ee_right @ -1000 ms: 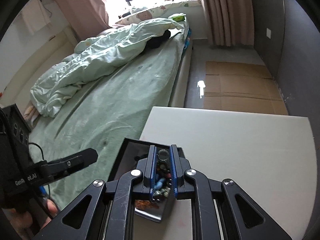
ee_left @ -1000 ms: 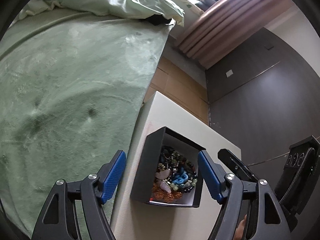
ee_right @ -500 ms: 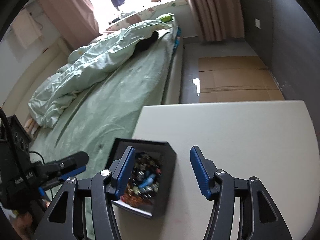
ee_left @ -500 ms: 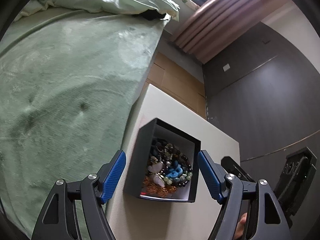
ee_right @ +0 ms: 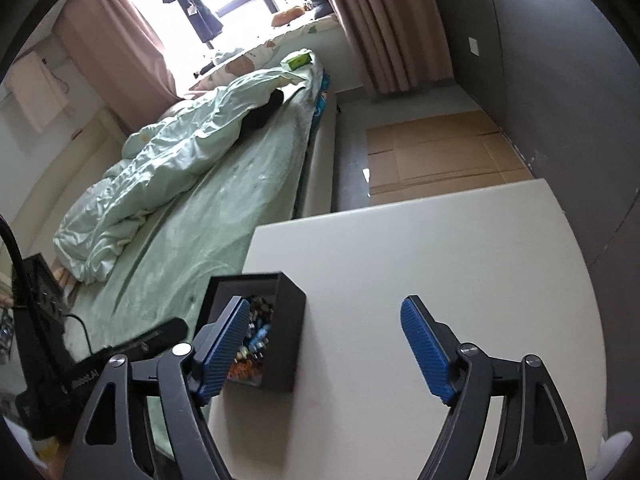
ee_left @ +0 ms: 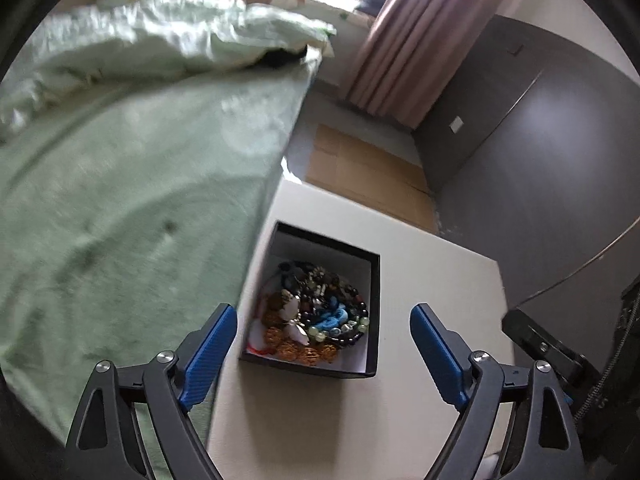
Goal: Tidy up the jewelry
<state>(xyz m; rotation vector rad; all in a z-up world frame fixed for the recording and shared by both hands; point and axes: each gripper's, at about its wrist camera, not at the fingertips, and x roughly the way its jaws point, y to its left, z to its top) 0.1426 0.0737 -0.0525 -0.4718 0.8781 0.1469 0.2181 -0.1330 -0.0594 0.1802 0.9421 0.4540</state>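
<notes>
A black open box [ee_left: 371, 320] stands on the white table [ee_left: 420, 280] near its left edge. It holds a heap of jewelry [ee_left: 316, 316]: bead strings, blue, gold and white pieces. My left gripper [ee_left: 322, 354] is open and empty, held just short of the box. In the right wrist view the box [ee_right: 286, 320] sits at the left, with jewelry [ee_right: 256, 336] showing inside. My right gripper [ee_right: 324, 352] is open and empty over bare table to the right of the box, its left finger in front of the box's opening.
A bed with a green sheet [ee_left: 120, 200] and a crumpled duvet [ee_right: 168, 160] runs along the table's left side. Cardboard [ee_right: 436, 160] lies on the floor beyond the table. A dark wall [ee_right: 560, 80] stands at the right. Pink curtains [ee_left: 400, 40] hang at the back.
My right gripper was shut over the box, then opened wide and drew back to the right. My left gripper stayed open and shifted, so the box now lies more squarely ahead.
</notes>
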